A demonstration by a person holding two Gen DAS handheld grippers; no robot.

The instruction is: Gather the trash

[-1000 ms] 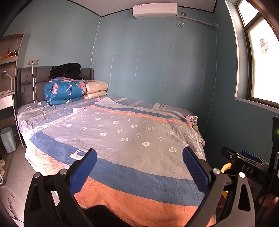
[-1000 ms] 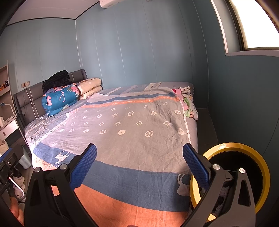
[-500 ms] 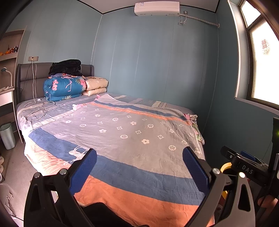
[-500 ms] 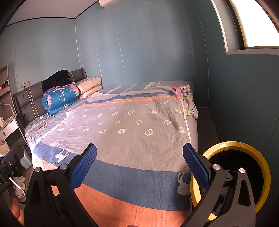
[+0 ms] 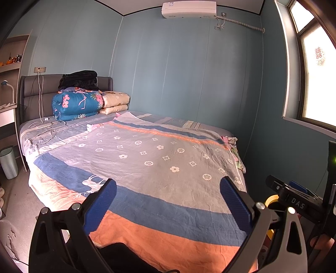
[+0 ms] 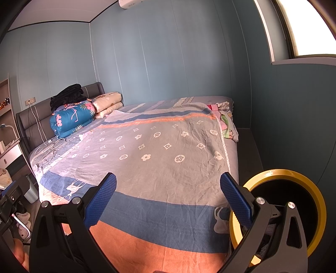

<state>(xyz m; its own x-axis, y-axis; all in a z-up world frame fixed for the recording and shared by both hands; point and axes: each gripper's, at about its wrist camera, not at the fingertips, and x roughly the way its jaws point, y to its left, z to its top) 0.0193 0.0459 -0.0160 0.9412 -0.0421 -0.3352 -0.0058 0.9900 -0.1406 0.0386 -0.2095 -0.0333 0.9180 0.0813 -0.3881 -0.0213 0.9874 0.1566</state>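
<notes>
The yellow-rimmed trash bin [image 6: 279,212] stands on the floor at the foot corner of the bed [image 6: 159,147], just beside the right finger of the right gripper [image 6: 168,195]. In the left wrist view only a small part of its yellow rim [image 5: 272,198] shows. No loose trash can be made out on the bed cover.

The right gripper is spread wide, with nothing between its blue pads [image 6: 100,201]. The left gripper [image 5: 168,199] is likewise spread wide and holds nothing. Both point over the foot of the bed toward the headboard [image 5: 37,92].

A folded blue floral quilt [image 5: 76,104] lies at the headboard with a black garment [image 5: 78,79] on top. White cables [image 5: 45,130] lie near it. A pale waste basket [image 5: 8,161] stands on the floor beside the bed. An air conditioner [image 5: 189,9] is mounted high on the wall.
</notes>
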